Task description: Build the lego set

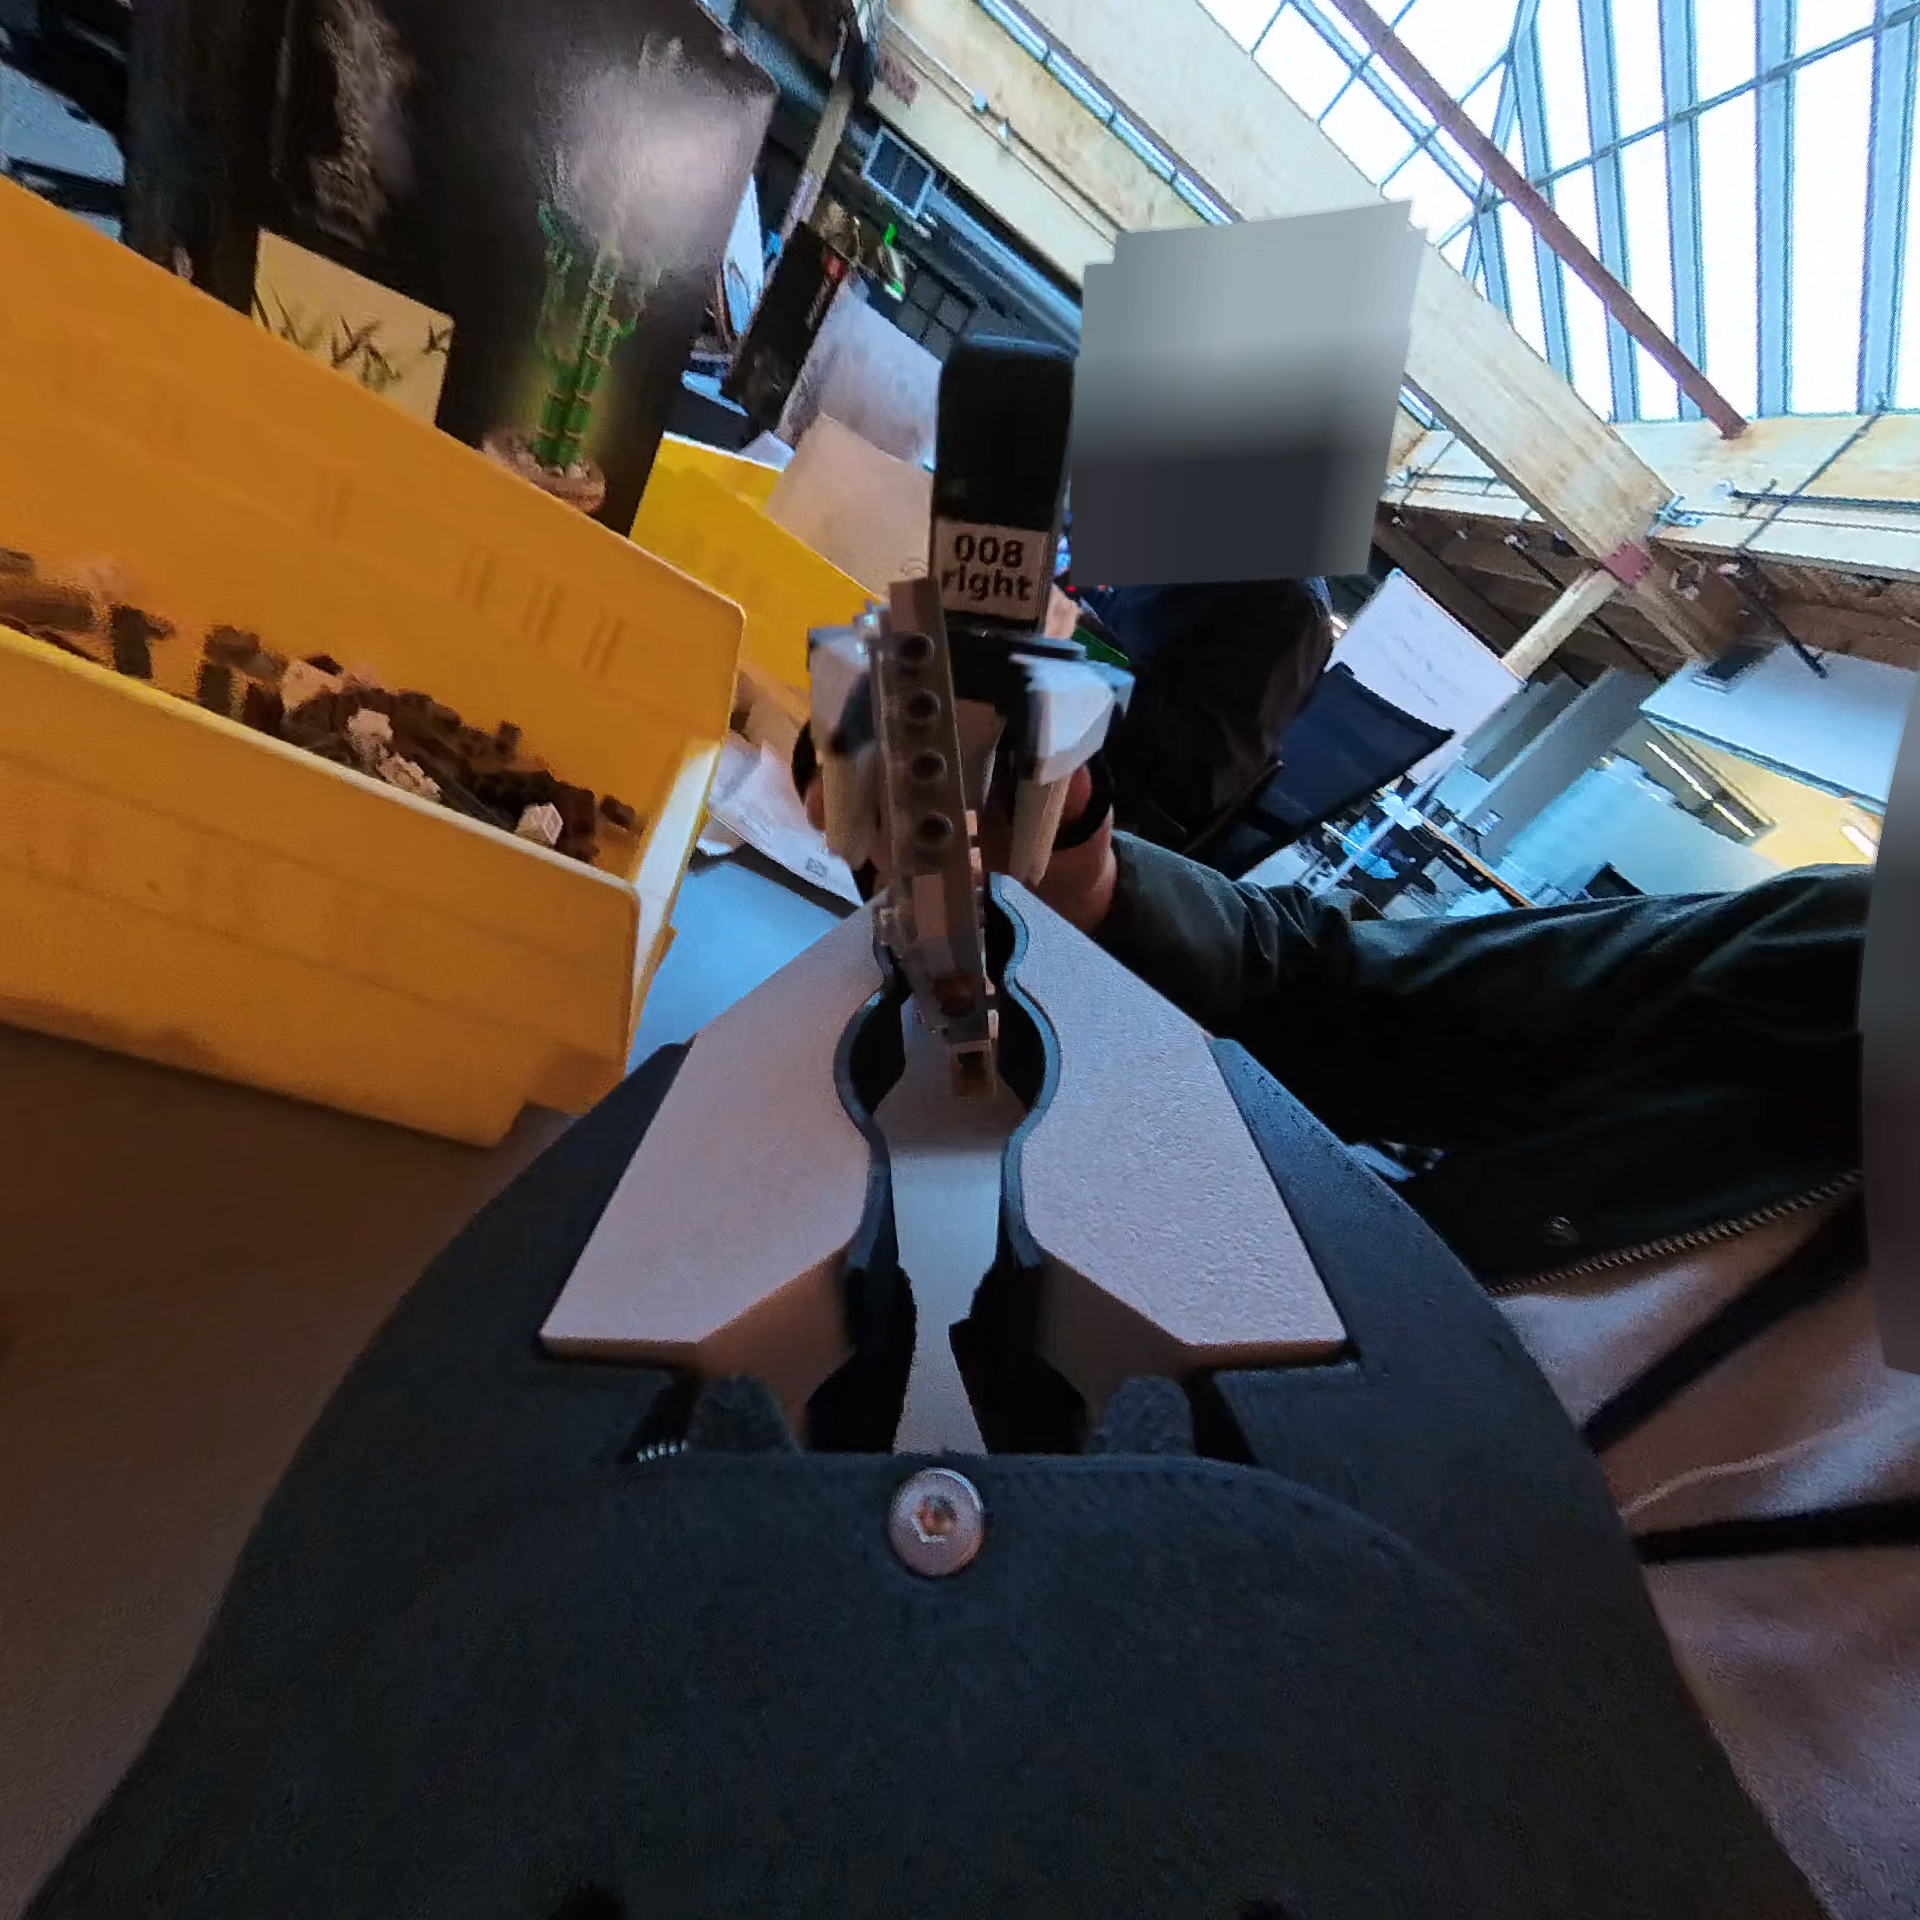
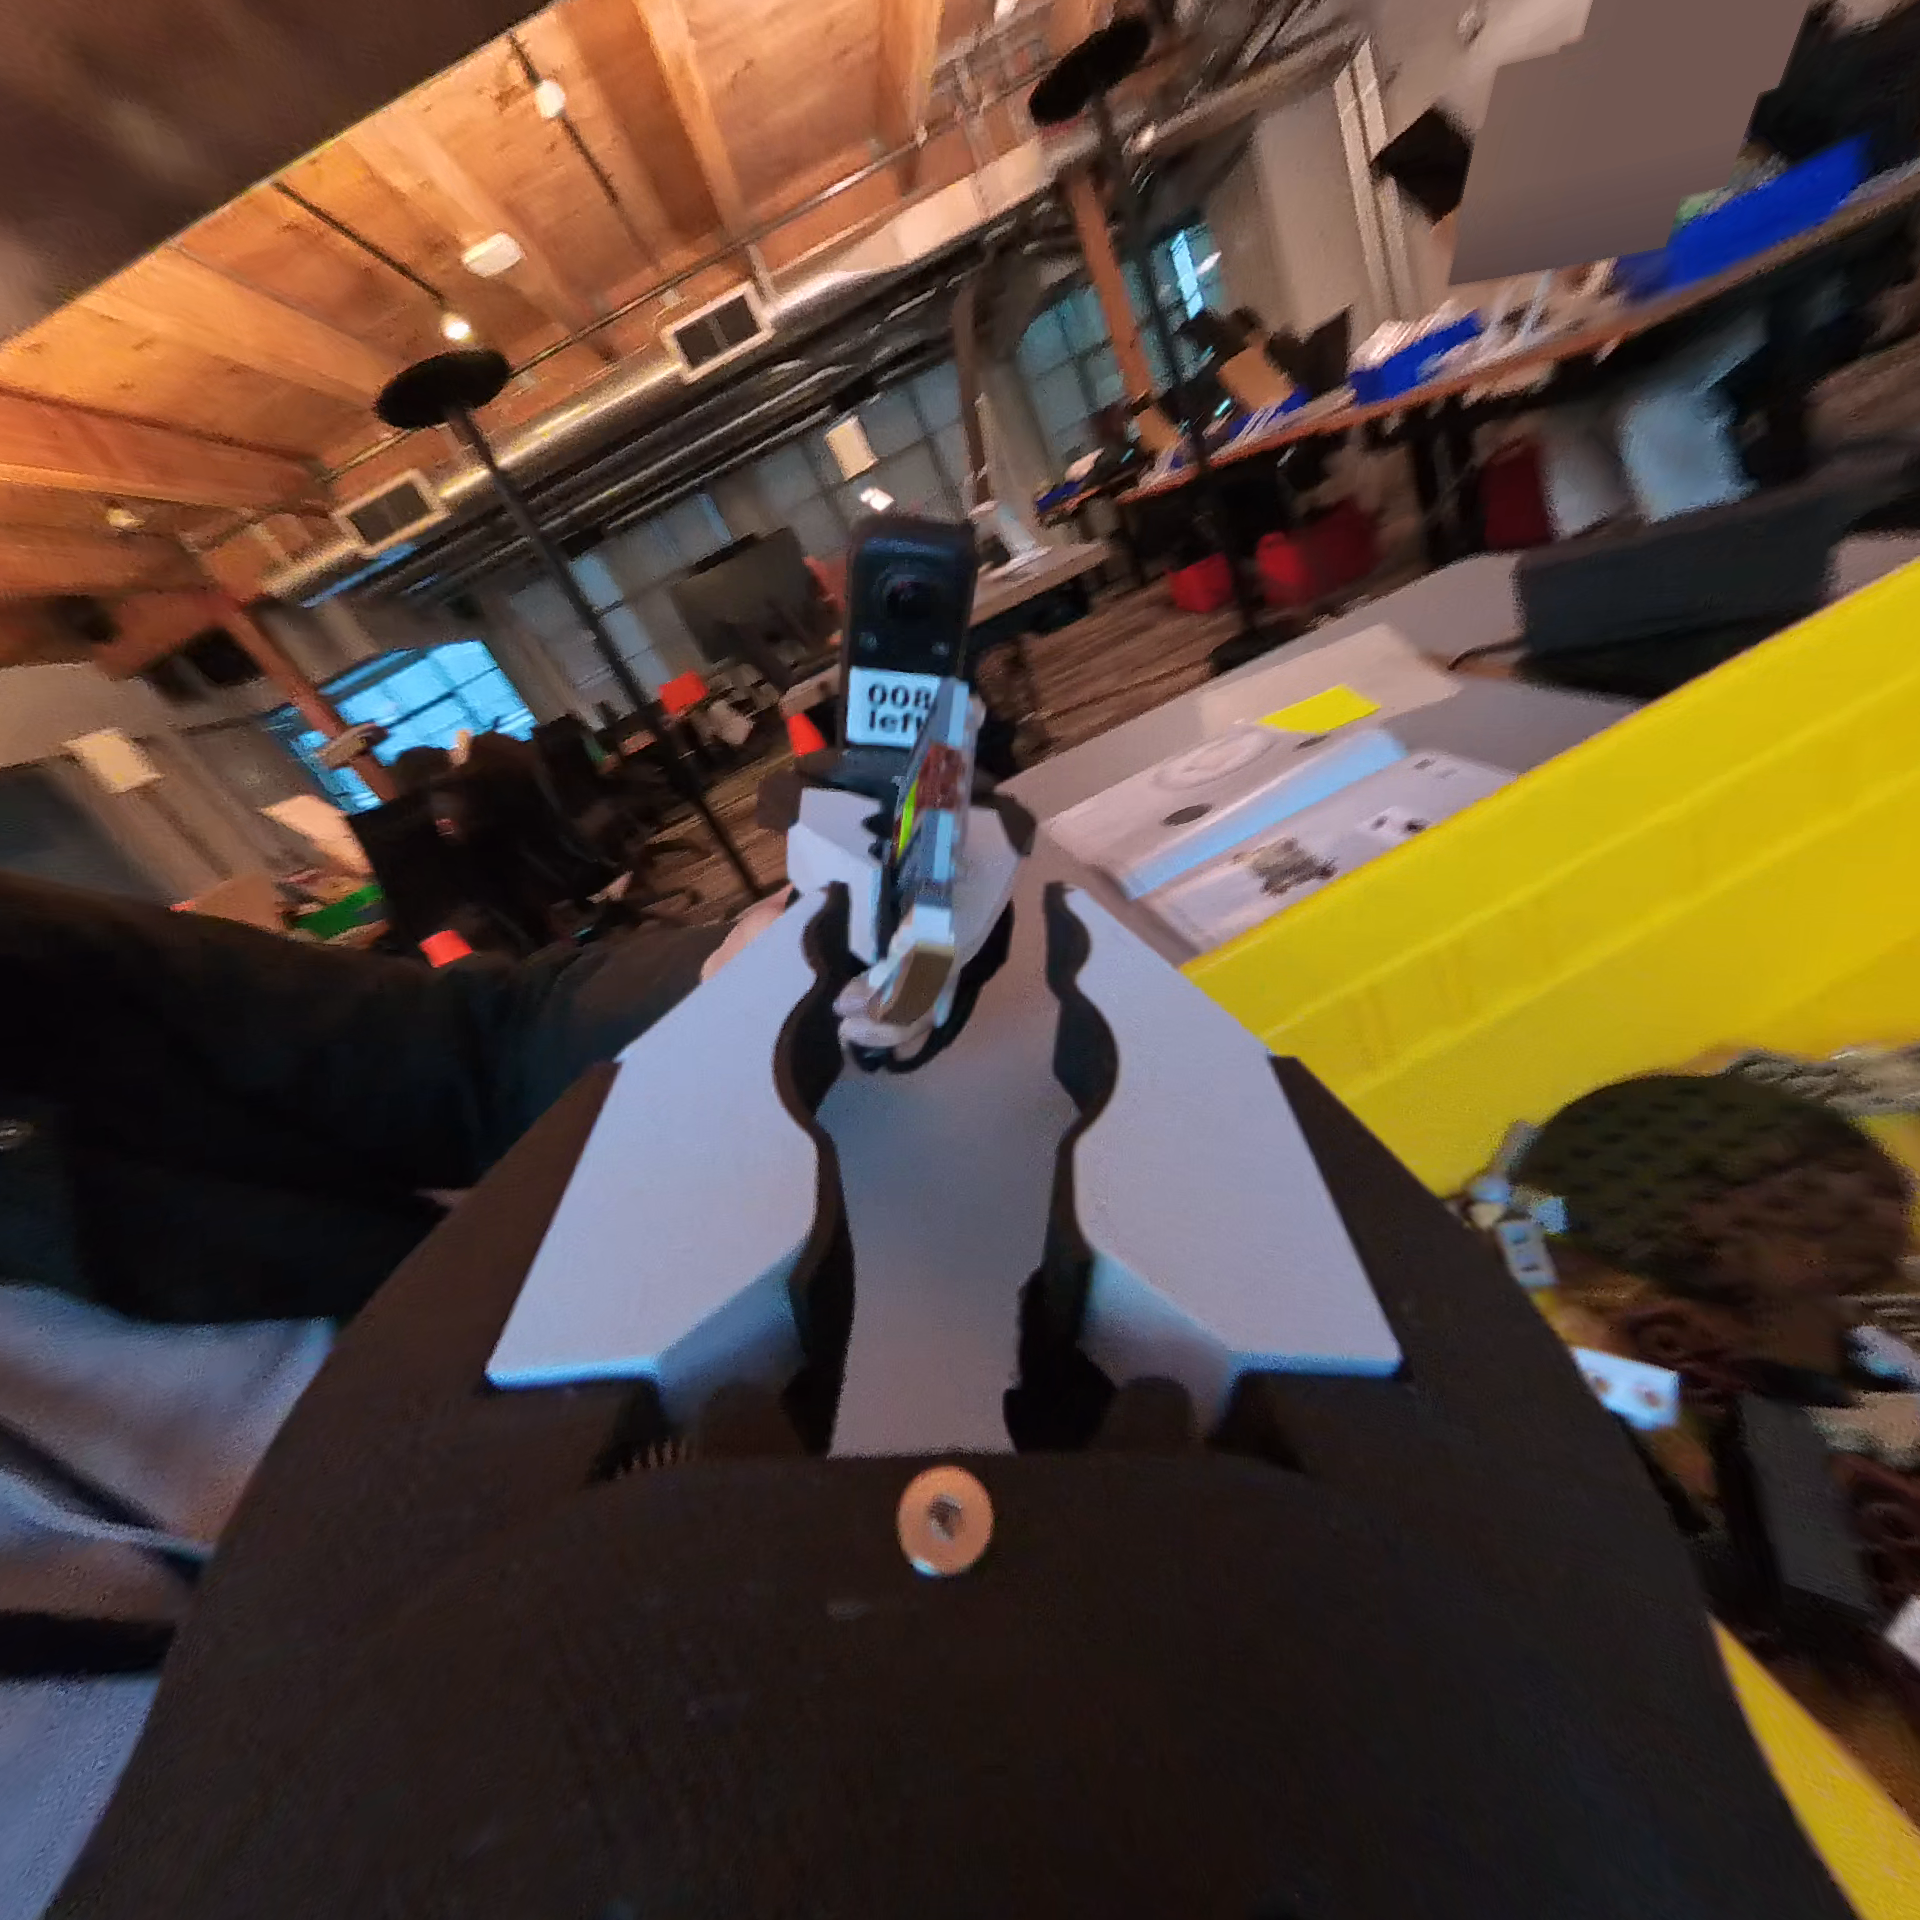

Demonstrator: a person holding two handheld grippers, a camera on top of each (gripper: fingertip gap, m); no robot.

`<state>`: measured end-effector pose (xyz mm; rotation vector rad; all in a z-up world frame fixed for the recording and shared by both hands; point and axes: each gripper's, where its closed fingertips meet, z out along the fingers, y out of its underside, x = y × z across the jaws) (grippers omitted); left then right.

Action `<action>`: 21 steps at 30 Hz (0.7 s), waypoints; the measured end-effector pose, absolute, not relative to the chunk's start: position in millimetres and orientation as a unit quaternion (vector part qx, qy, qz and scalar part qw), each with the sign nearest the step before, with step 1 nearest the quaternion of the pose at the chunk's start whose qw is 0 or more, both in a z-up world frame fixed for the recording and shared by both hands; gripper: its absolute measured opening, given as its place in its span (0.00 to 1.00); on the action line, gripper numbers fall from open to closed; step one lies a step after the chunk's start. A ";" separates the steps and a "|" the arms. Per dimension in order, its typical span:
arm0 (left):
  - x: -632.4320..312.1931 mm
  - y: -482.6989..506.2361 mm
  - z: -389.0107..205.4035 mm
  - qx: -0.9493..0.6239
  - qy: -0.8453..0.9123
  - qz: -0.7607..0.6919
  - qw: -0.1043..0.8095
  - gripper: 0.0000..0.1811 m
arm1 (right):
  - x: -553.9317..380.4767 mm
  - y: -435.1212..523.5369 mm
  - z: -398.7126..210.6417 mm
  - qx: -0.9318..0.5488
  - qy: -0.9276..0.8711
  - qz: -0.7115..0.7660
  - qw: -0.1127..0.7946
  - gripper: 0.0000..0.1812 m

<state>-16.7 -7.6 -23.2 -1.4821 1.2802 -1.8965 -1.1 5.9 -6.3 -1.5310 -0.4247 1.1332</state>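
A thin lego assembly (image 1: 920, 769), a grey beam with a row of holes and small coloured pieces at its foot, is held in the air between the two grippers. My left gripper (image 1: 945, 925) is shut on its lower end. My right gripper (image 2: 940, 904) is open, and the assembly's tan end (image 2: 914, 977) sits in the gap between its fingers without being clamped. In the left wrist view the right gripper (image 1: 951, 805) faces me with a finger on each side of the beam. In the right wrist view the left gripper (image 2: 909, 925) clamps the assembly.
A yellow bin (image 1: 312, 914) of brown and tan loose pieces (image 1: 364, 717) stands left of the left gripper. The same kind of bin (image 2: 1558, 935) is on the right in the right wrist view, with a round brown studded plate (image 2: 1704, 1174) in it. Booklets (image 2: 1278, 831) lie beyond. A dark sleeve (image 1: 1507, 997) crosses on the right. The tips of both grippers are at nearly the same place. Between my right fingertips and the round brown studded plate (image 2: 1704, 1174) there is roughly 15 centimetres.
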 end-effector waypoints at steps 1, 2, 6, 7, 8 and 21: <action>-15.9 -7.4 -23.3 -0.533 0.458 -0.679 0.213 0.05 | -4.4 5.5 -11.7 -0.657 -0.182 0.492 0.542 0.18; -15.5 -7.3 -23.2 -0.532 0.457 -0.678 0.218 0.05 | -8.5 4.2 -14.7 -0.658 -0.187 0.501 0.530 0.18; -16.8 -9.0 -14.3 -0.512 0.450 -0.686 0.255 0.05 | -18.1 -2.0 -14.9 -0.646 -0.195 0.537 0.507 0.03; -17.2 -11.9 -12.1 -0.503 0.454 -0.688 0.261 0.05 | -18.4 -4.0 -12.3 -0.639 -0.192 0.553 0.499 0.03; -17.5 -15.9 -10.7 -0.494 0.460 -0.691 0.259 0.07 | -18.0 -5.9 -9.7 -0.633 -0.187 0.571 0.489 0.03; -9.6 -13.6 -32.8 -0.544 0.465 -0.659 0.228 0.05 | -7.5 1.1 -9.3 -0.618 -0.143 0.606 0.481 0.06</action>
